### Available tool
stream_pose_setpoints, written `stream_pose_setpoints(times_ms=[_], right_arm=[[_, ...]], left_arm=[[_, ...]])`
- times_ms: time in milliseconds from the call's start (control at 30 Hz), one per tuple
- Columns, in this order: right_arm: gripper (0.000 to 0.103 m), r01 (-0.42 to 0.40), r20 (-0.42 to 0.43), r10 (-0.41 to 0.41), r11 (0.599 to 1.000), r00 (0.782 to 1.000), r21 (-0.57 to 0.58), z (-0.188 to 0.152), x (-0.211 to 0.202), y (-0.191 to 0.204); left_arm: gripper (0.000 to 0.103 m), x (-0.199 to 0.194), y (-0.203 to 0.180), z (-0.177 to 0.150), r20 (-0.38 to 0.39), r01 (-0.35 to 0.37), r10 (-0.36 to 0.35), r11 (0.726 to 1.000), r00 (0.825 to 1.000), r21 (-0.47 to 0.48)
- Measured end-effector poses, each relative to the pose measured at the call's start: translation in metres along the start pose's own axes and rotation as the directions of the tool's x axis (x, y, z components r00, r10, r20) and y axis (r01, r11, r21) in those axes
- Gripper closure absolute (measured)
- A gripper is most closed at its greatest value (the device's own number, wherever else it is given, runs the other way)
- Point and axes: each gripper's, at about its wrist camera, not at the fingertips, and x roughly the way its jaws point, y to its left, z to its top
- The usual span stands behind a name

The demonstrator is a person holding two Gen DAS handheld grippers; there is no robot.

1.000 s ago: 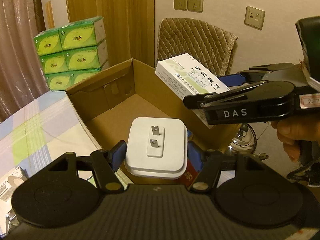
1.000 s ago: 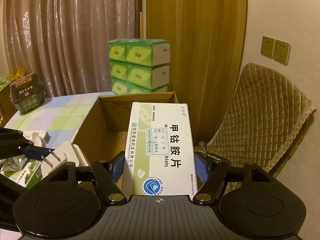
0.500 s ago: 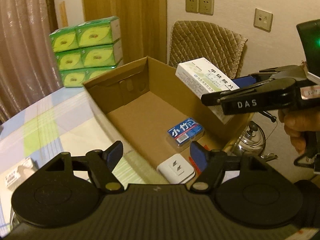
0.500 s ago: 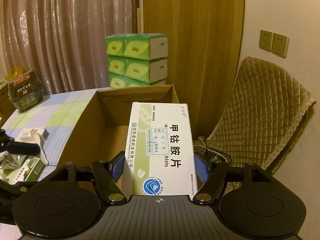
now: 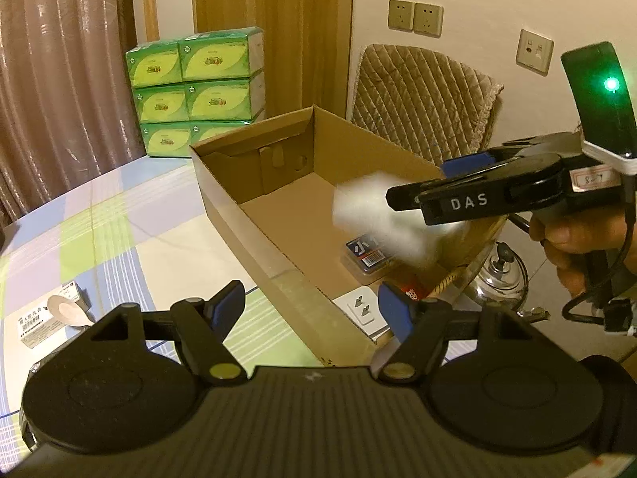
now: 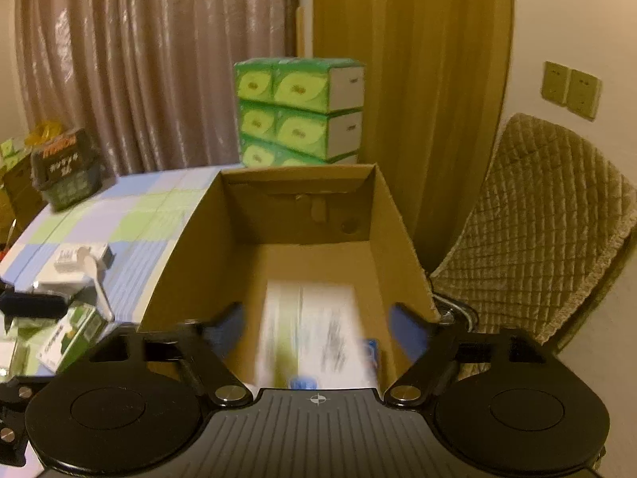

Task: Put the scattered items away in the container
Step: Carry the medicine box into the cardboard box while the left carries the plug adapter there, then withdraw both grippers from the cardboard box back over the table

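The right gripper (image 6: 316, 328), lettered "DAS" on its side, is opening its jaws over the cardboard box (image 5: 254, 183), and the white medicine carton (image 6: 314, 338) is dropping between them, blurred, untouched by either pad, its print unreadable. The left gripper (image 5: 310, 302) is hanging with jaws half open and empty above the box's near wall. Inside are lying a white plug adapter (image 5: 360, 308) and a blue case (image 5: 368, 253) showing "小". Green tissue packs (image 5: 197, 91) are standing stacked on the bench (image 5: 119, 219).
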Motion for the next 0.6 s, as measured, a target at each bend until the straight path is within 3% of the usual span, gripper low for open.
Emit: stream_pose_setpoints(times_ms=[333,600], right_arm=[[0.016,0.003,0.01,-0.003,0.999,1.0,0.033,-0.023,-0.04,0.007],[0.016,-0.02,0.02,0.019,1.0,1.0,0.02,-0.041,-0.075,0.039]], left_arm=[[0.031,-0.02,0.009,-0.023,-0.009,-0.022,0.022,0.999,1.0,-0.049],[0.028,-0.049,0.017,-0.055,-0.029,-0.058,0.056,0.994,0.998,-0.095]])
